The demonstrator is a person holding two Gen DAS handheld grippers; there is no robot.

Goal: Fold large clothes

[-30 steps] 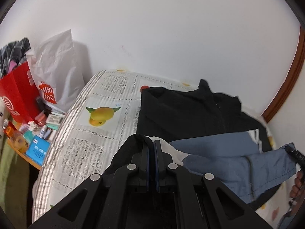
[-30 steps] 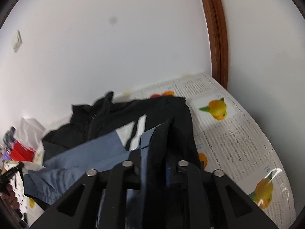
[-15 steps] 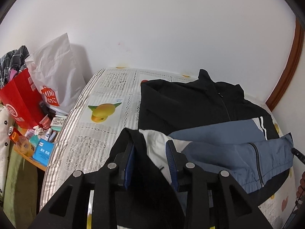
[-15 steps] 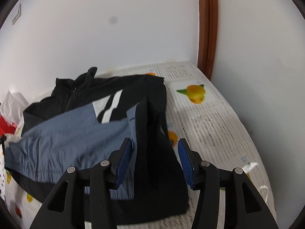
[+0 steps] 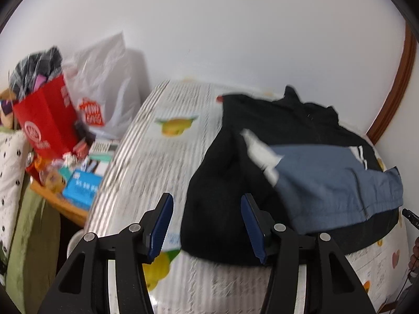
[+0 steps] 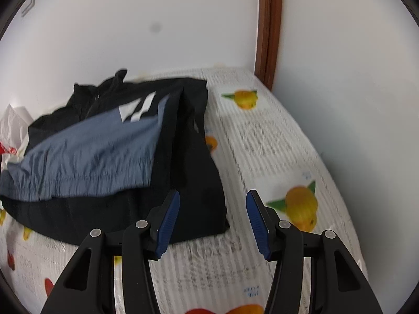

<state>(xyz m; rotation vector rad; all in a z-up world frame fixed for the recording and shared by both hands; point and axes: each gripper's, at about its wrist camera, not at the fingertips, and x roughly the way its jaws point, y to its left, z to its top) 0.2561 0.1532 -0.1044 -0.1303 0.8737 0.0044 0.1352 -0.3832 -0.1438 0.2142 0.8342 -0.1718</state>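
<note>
A black jacket with a blue-grey panel and white stripes lies folded on the fruit-print bed sheet. My left gripper hovers in front of the jacket's black left edge. Its jaws are opening, and the blue pads touch nothing; the cloth lies beyond them. In the right wrist view the jacket lies left of centre on the sheet. My right gripper stands open just short of the jacket's near right corner, with no cloth pinched between its pads.
Left of the bed stand a red paper bag, a white plastic bag and a cluttered wooden side table. White walls and a brown wooden frame close in the bed. A person's hand shows at the right edge.
Both grippers were shut on jacket edges a second ago. They have let go and drawn back toward the near side, and the jacket now rests on the bed.
</note>
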